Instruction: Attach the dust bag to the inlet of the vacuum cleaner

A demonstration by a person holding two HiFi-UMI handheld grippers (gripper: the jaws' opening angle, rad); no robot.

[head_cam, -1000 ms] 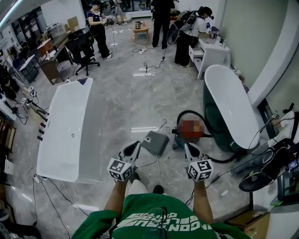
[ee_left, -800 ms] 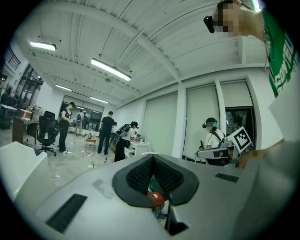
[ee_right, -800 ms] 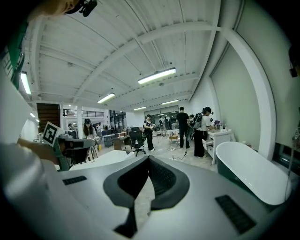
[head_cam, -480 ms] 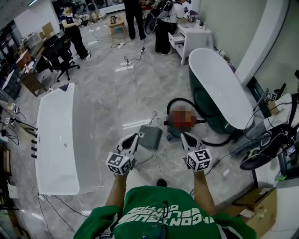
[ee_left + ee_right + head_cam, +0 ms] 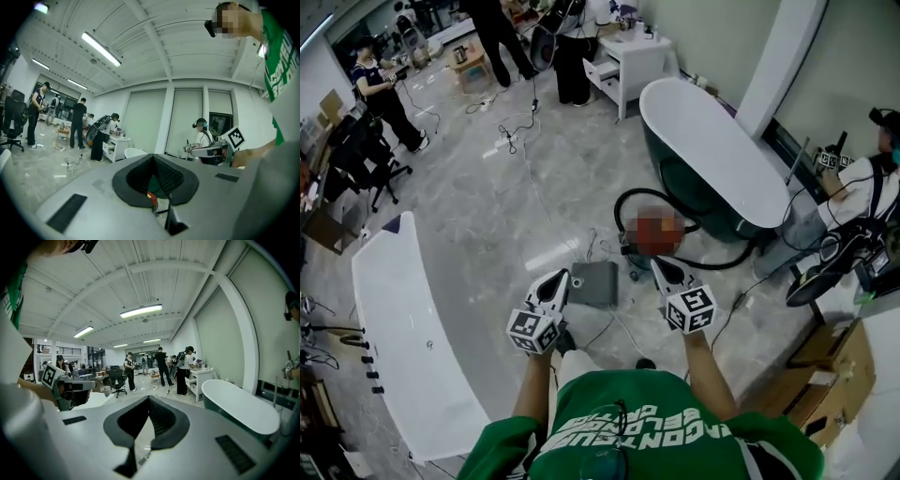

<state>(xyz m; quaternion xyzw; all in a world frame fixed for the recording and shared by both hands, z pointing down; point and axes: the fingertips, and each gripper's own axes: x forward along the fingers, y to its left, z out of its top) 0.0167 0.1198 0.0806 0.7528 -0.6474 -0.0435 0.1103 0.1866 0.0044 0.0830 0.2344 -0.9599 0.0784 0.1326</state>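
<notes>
The right gripper (image 5: 148, 401) had its jaws pressed together with nothing between them. At the left edge the left gripper (image 5: 86, 386) was held out in a hand. On the right a white bathtub (image 5: 241, 411) with a dark green outer side stood on the floor. Beyond it, a person with a backpack (image 5: 187, 367) stood at a white desk (image 5: 202, 379). Two more people (image 5: 161, 364) stood farther back, one of them just beside a black office chair (image 5: 115, 379). Strip lights (image 5: 140, 311) glowed on the ceiling. Another person (image 5: 291, 341) was partly in sight at the far right edge.
</notes>
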